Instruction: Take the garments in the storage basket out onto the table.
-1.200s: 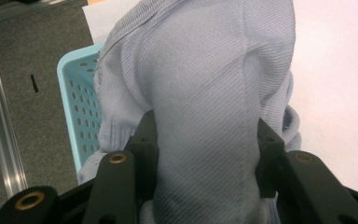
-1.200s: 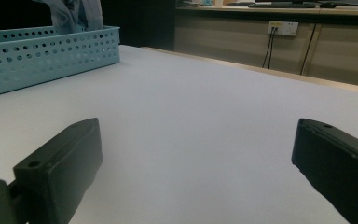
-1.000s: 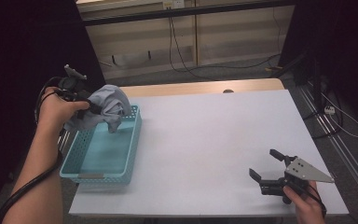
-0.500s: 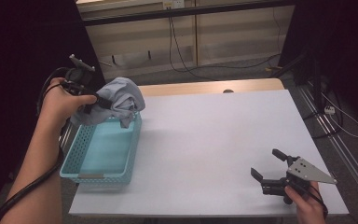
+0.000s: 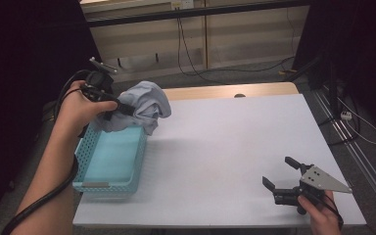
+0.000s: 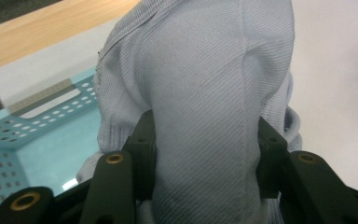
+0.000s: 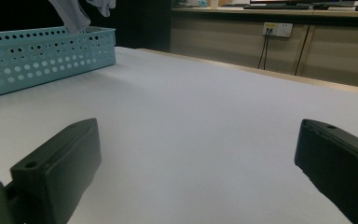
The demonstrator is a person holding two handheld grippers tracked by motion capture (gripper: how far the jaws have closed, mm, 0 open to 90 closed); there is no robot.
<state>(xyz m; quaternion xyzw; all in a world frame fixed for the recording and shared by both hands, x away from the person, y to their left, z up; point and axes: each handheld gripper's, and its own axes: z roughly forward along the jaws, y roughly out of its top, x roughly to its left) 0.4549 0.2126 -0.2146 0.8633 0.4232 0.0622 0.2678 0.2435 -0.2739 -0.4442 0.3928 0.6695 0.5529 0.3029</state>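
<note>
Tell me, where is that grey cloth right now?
In the high view, the grey cloth hangs at left, clamped in the left gripper above the blue basket's far end.

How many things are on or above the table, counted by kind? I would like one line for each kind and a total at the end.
Light grey-blue knitted cloth garment, clamped in the left gripper: 1
Turquoise perforated plastic basket: 1
Hand-held black two-finger grippers, left one and right gripper: 2
Total: 4
</note>
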